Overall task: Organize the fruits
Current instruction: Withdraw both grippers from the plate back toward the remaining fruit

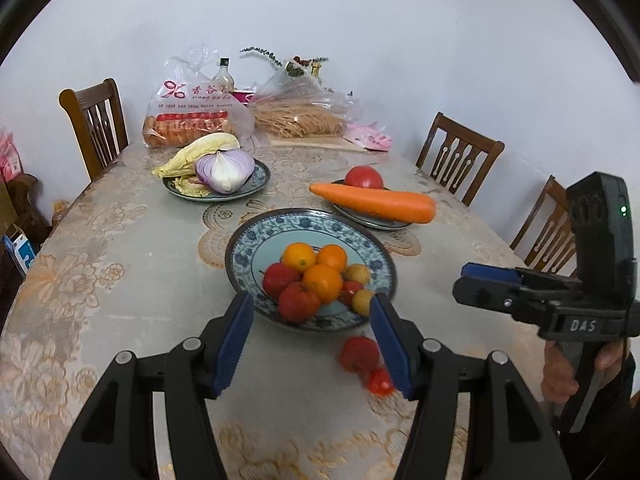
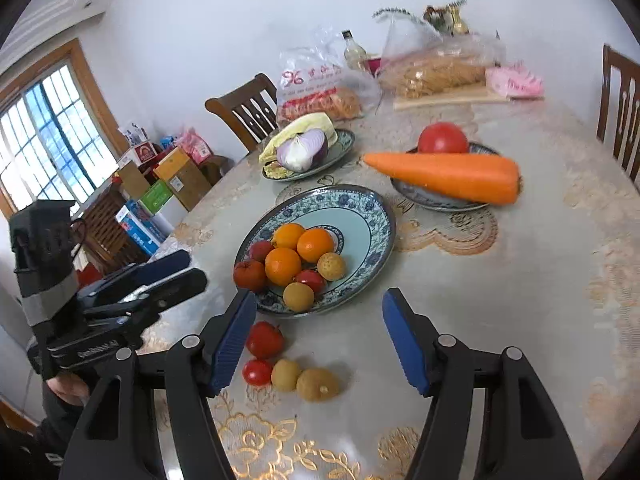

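Table (image 2: pixel 520 280): covered by a pale cloth with gold floral lace; carries all plates and loose fruit.
Fruit plate (image 2: pixel 368 216): blue-and-white patterned, at the table's centre, holding three oranges (image 2: pixel 282 266), several red fruits and two small tan fruits.
Carrot plate (image 2: pixel 440 200): behind and to the right of the fruit plate; a carrot (image 2: pixel 444 176) lies across it with a tomato (image 2: pixel 443 138) behind.
Vegetable plate (image 2: pixel 340 142): behind the fruit plate, bearing a halved purple onion (image 2: pixel 304 148) and a pale cabbage (image 2: pixel 304 126).
Left gripper (image 1: pixel 312 336): jaws spread wide, nothing between them; raised over the near rim of the fruit plate. In the right wrist view it shows from the side (image 2: pixel 188 270).
Right gripper (image 2: pixel 318 336): jaws spread wide, empty; above the loose fruit in front of the plate. In the left wrist view it shows from the side (image 1: pixel 464 280).
Loose fruit: four pieces on the cloth just in front of the fruit plate, namely a red fruit (image 2: pixel 265 339), a small red tomato (image 2: pixel 257 372), a small tan fruit (image 2: pixel 285 374) and a larger tan fruit (image 2: pixel 318 384); the last three lie in a touching row.
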Demonstrator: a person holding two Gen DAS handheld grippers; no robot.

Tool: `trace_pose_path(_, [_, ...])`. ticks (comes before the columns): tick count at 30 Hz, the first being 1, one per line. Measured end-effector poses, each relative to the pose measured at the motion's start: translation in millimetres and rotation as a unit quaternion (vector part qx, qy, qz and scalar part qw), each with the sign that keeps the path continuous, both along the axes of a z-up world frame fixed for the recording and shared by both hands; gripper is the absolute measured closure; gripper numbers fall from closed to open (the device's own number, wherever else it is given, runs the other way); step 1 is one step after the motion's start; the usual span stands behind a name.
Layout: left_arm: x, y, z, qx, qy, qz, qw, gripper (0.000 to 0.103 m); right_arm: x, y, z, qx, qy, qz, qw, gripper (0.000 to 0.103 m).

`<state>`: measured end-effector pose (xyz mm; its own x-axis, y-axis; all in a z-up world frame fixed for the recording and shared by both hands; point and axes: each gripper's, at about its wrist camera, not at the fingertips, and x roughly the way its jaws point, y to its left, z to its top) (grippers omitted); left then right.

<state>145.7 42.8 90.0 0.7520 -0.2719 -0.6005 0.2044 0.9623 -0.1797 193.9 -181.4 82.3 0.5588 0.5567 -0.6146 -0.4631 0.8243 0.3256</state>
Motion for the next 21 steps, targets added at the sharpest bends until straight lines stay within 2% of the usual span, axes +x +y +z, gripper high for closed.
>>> trace_pose_path(7, [-26.7,-0.6,4.8,-0.008,-0.005,0.007,0.9999,0.038,-31.6,3.2,6.0,-0.013,-0.027,0.012,0.999,0.036])
trace_pose_path(21, [-64.2,-6.6,-15.3,-0.013,0.016,0.005,0.9998,0.038,-67.9,-0.1,-7.0,-0.018,-0.019,0.021,0.999,0.036])
